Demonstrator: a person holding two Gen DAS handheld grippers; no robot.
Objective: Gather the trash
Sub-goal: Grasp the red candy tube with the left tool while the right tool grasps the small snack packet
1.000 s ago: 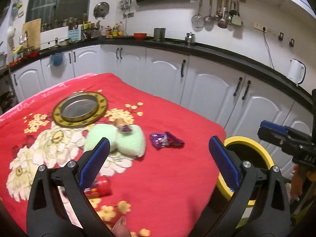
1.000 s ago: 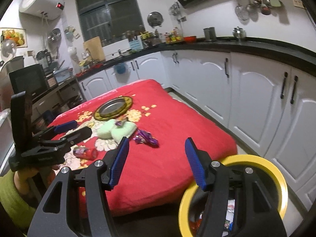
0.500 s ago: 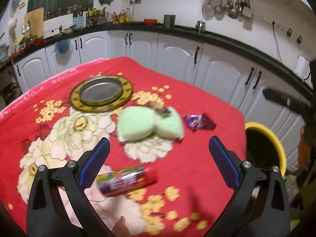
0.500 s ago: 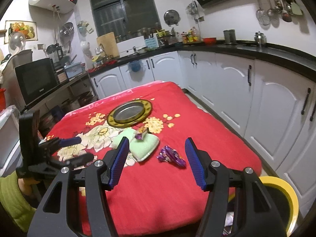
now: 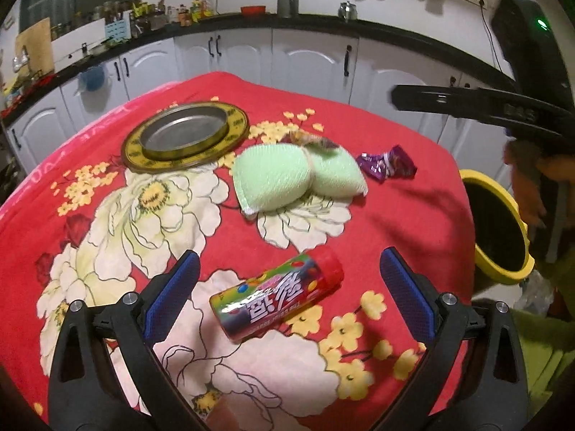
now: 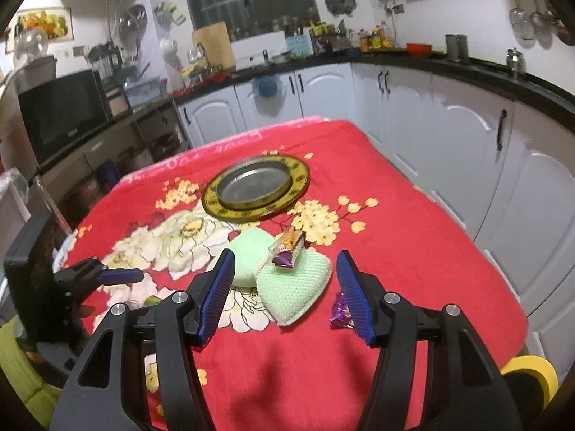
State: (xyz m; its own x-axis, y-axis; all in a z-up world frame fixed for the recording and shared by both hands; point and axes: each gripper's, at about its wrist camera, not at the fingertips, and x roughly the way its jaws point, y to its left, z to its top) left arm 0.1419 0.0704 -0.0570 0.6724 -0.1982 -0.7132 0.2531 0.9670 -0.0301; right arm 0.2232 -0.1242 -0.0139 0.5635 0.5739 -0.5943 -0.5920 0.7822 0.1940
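A candy tube [image 5: 276, 296] with a red cap lies on the red floral cloth, between the open fingers of my left gripper [image 5: 291, 294], untouched. A purple wrapper [image 5: 386, 163] lies past two green sponges [image 5: 298, 177]; a small snack wrapper [image 6: 287, 246] rests on the sponges [image 6: 293, 282]. My right gripper [image 6: 284, 287] hovers open over the sponges, empty, with the purple wrapper [image 6: 339, 310] just beside its right finger. The yellow-rimmed bin [image 5: 497, 226] stands off the table's right edge. The right gripper's body [image 5: 485, 107] shows in the left wrist view.
A round metal dish with a yellow rim [image 5: 185, 136] sits at the far side of the table [image 5: 395, 230]. White cabinets and a black counter ring the room. The left gripper [image 6: 118, 274] appears at the left of the right wrist view. A sleeve [image 6: 21, 388] shows there.
Both grippers swung from the bin side over the table. The candy tube came between the left fingers; the sponges and wrappers now sit under the right gripper. Neither changed its opening.
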